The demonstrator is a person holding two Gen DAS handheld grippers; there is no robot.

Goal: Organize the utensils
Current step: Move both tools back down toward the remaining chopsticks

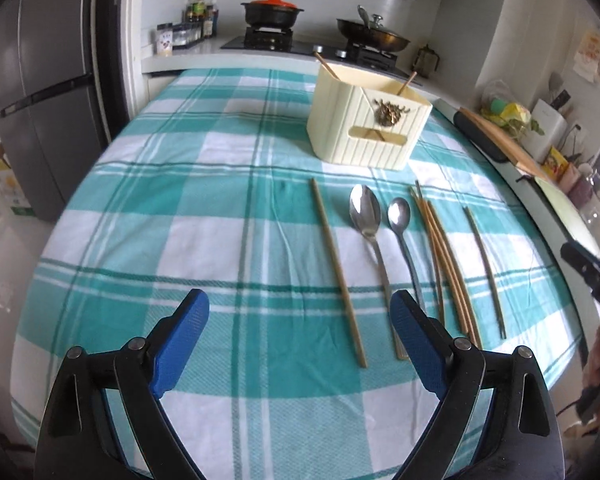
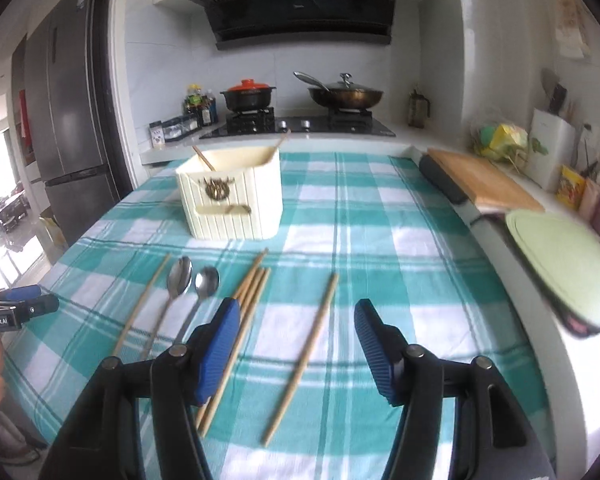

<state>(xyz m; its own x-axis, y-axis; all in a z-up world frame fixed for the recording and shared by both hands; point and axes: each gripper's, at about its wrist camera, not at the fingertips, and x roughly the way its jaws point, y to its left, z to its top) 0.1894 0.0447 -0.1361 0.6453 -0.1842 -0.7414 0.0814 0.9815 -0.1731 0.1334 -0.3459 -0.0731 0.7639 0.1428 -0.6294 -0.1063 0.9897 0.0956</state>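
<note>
A cream utensil holder [image 1: 366, 120] [image 2: 232, 196] stands on the checked tablecloth with two chopsticks in it. In front of it lie a single chopstick [image 1: 338, 272] [image 2: 142, 304], a large spoon [image 1: 370, 228] [image 2: 178, 280], a small spoon [image 1: 402, 232] [image 2: 204, 288], a bundle of chopsticks [image 1: 446, 264] [image 2: 248, 292] and one more single chopstick [image 1: 486, 272] [image 2: 308, 352]. My left gripper [image 1: 300, 312] is open and empty above the cloth, near the spoon handles. My right gripper [image 2: 296, 320] is open and empty, its jaws either side of the rightmost chopstick.
The table [image 1: 204, 216] carries a teal and white cloth. A fridge [image 1: 48, 92] stands at left. Behind is a stove with a black pot [image 2: 248, 96] and a wok [image 2: 346, 94]. A wooden cutting board [image 2: 482, 184] and a green lid [image 2: 564, 260] lie at right.
</note>
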